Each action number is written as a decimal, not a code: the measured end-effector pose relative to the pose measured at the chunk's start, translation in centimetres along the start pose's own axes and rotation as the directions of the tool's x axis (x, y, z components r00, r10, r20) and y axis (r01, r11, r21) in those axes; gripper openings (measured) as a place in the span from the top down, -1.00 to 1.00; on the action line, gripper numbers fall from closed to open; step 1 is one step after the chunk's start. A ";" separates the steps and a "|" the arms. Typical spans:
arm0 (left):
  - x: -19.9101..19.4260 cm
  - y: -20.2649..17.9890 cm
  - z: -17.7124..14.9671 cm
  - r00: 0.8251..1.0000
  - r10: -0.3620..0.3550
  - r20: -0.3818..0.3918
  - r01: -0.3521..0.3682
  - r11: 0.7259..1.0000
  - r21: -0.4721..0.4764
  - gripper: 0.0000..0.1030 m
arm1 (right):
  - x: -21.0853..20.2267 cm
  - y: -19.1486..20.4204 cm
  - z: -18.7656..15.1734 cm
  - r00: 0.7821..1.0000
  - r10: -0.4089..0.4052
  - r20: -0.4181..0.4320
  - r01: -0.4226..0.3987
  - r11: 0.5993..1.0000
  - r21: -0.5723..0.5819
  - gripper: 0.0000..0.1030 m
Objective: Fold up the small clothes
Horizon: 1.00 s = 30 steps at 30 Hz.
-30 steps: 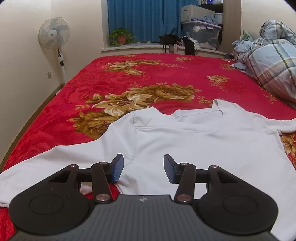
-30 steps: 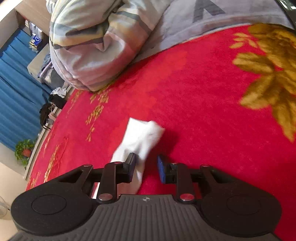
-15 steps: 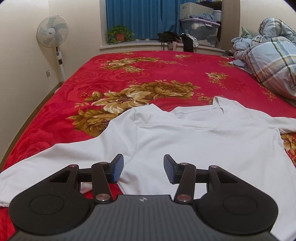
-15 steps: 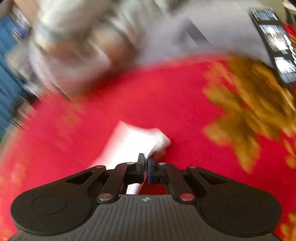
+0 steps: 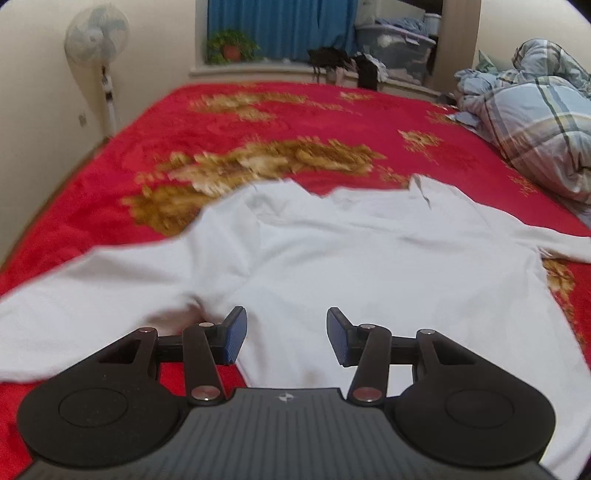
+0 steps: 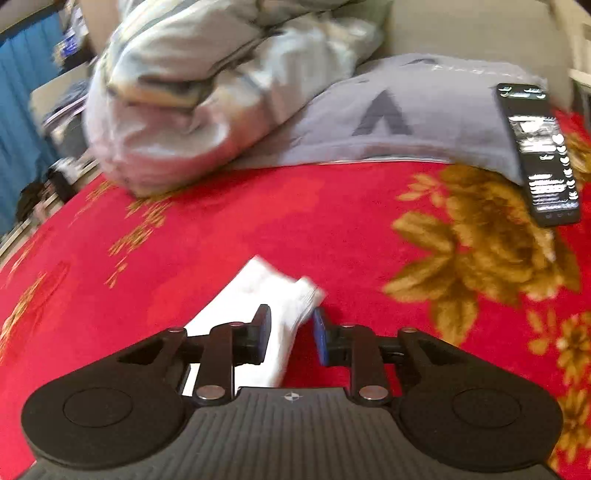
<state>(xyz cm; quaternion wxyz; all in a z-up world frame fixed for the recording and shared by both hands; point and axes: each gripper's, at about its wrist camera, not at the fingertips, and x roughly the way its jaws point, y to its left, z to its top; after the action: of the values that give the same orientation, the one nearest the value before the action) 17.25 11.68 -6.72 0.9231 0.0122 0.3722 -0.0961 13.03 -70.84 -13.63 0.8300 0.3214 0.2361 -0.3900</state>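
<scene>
Half a second back the right gripper (image 6: 291,330) was pinched shut at the sleeve (image 6: 258,310); its jaws have just been opening, a narrow gap now, cuff lying between them, seemingly unpressed. The white shirt (image 5: 332,258) lies spread across the middle of the red bedspread (image 5: 258,122), probably flattened for folding. Low in its frame, the left gripper (image 5: 284,334) hovers half open over the hem, empty, unchanged.

One white shirt (image 5: 332,258) is lying on one red blanket (image 5: 258,122). Also showing: one fan (image 5: 96,35), one potted plant (image 5: 229,46), one phone (image 6: 535,155), one pillow (image 6: 406,122) and one quilt (image 5: 535,122) (bundled up).
</scene>
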 end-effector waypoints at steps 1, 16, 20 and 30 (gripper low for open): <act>0.4 0.1 -0.4 0.999 -0.023 -0.032 0.022 1.000 -0.021 -0.03 | 0.2 -0.3 -0.2 0.999 -0.048 -0.024 0.048 0.999 0.014 0.54; -5.2 0.4 -3.0 0.998 -0.052 -0.045 0.047 0.994 -0.098 -0.02 | -23.0 9.3 -7.9 0.897 0.434 0.085 -0.348 0.811 -0.471 0.45; -7.9 0.5 -5.1 0.997 -0.050 -0.052 0.044 0.991 -0.128 -0.02 | -27.1 8.2 -12.7 0.876 0.455 -0.159 -0.473 0.753 -0.458 0.32; -10.5 1.8 -13.1 0.964 0.040 -0.263 -0.118 0.950 -0.288 -0.01 | -29.6 4.3 -26.0 0.855 0.156 -0.495 -0.448 0.704 -0.551 0.32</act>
<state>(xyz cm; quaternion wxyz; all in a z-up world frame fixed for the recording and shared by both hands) 1.19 16.49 -9.06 0.8621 -0.1012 0.4966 0.0012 -4.50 -35.40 -10.76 0.8728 0.1233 0.4681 -0.0617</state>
